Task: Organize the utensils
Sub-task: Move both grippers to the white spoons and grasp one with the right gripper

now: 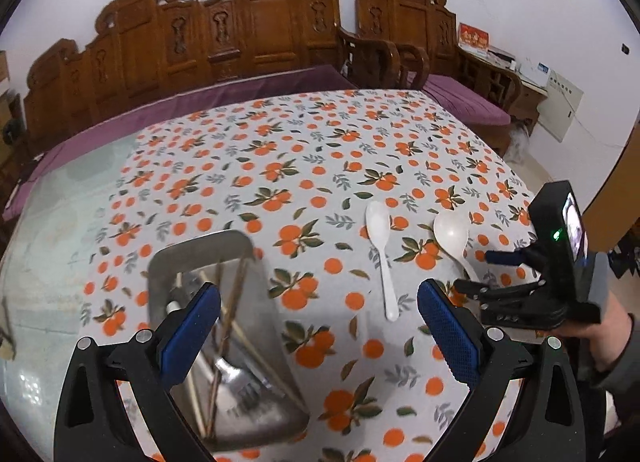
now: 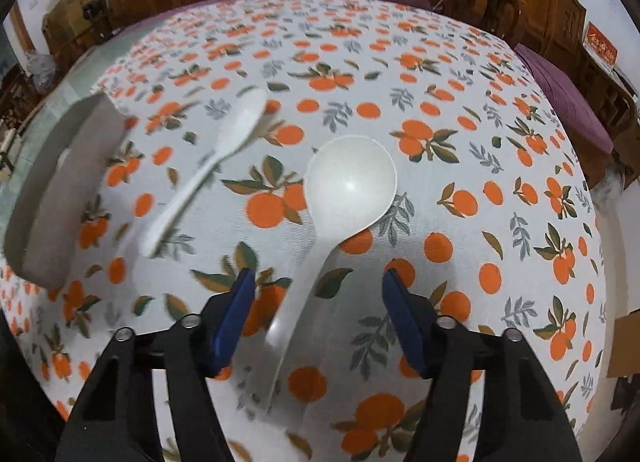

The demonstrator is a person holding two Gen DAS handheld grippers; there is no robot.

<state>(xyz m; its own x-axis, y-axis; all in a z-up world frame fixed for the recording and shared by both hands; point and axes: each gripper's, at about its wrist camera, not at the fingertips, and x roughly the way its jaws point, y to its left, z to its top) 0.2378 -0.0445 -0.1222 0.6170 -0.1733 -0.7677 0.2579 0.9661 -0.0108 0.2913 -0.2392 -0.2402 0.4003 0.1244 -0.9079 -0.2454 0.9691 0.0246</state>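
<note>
A metal tray (image 1: 160, 262) holds chopsticks (image 1: 234, 294) and a fork (image 1: 240, 382). My left gripper (image 1: 320, 326) is open and empty, its left finger over the tray. A small white spoon (image 1: 382, 254) and a large white ladle (image 1: 452, 234) lie on the cloth to the right. In the right wrist view, my right gripper (image 2: 318, 322) is open with its fingers either side of the ladle (image 2: 344, 189) handle, without gripping it. The small spoon (image 2: 216, 153) lies to its left, blurred, beside the tray (image 2: 52, 189). The right gripper also shows in the left wrist view (image 1: 504, 274).
The table carries an orange-print cloth (image 1: 320, 165), with bare glass (image 1: 60, 229) at the left. A carved wooden sofa (image 1: 248, 29) with purple cushions stands behind the table. The table's right edge (image 2: 600, 262) drops off to the floor.
</note>
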